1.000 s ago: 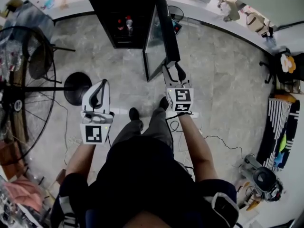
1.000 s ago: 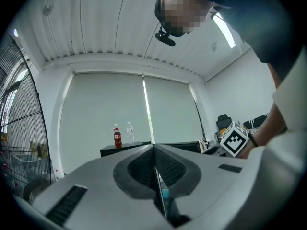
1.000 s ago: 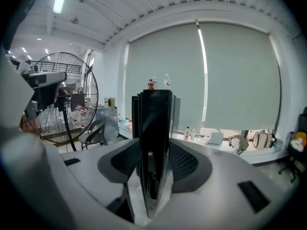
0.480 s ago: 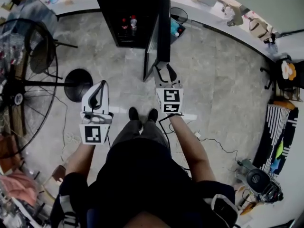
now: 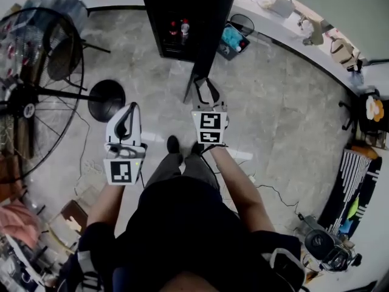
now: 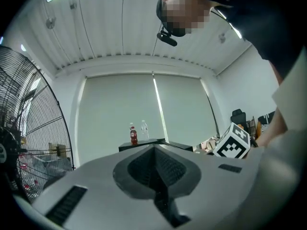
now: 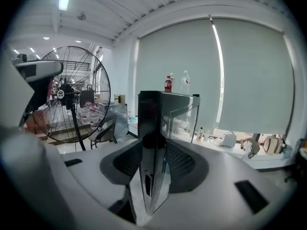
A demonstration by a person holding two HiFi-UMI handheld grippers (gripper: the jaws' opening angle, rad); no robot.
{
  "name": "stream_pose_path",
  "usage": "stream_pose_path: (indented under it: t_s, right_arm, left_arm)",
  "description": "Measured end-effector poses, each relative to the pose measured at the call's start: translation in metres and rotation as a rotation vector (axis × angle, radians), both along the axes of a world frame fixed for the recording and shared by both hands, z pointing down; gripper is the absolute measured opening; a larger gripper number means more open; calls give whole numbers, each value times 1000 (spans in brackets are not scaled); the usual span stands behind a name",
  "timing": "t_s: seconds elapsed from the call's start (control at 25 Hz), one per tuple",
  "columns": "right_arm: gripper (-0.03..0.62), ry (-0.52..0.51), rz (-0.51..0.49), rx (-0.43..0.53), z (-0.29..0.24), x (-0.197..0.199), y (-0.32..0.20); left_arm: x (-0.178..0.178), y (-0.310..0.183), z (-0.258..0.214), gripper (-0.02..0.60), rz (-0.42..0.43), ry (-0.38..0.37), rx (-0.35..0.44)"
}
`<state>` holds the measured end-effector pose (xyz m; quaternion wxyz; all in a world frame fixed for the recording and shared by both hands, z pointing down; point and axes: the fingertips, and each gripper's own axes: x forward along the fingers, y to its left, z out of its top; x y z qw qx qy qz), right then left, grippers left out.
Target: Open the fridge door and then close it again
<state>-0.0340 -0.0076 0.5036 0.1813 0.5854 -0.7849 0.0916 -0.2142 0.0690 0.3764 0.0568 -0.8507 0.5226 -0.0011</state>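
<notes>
Right gripper holds the free edge of the fridge door, reaching out level with the person's chest. In the right gripper view the door's dark edge fills the gap between the jaws, which have just been closing and now press on it from both sides.

The fridge is a black cabinet standing on the tiled floor straight ahead of the person. A big round floor fan stands well to the left of the fridge, its black base nearer the fridge than its cage. The door stands open, swung out from the fridge's front toward the person, its glass panel seen almost edge-on from the head view.

Left of the door, well apart from the fridge, the left gripper hangs in the air with its jaws together and nothing between them.

On top of the fridge stand a red bottle and a clear bottle, side by side.
</notes>
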Motion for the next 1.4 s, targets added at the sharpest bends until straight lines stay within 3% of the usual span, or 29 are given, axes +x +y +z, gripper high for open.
stream_pose_path:
  t_s: [0.32,0.84,1.2,1.4]
  right_arm:
    - [167,7,-27,-8,-1,-15,-8]
    - [161,26,-100,-15,-4,-18,-5]
    - [166,148,-226,36,-26,-8,14]
    - [198,289,-302,95,-38,3,11]
  left_arm:
    - [-28,-1,3,23,-44,-15,-19]
    - [-27,-2,5,23,-31,-23,-28]
    - [-30,4,2,23,-40,-33,-30]
    - [-28,6,5,23,-43,-50,-38]
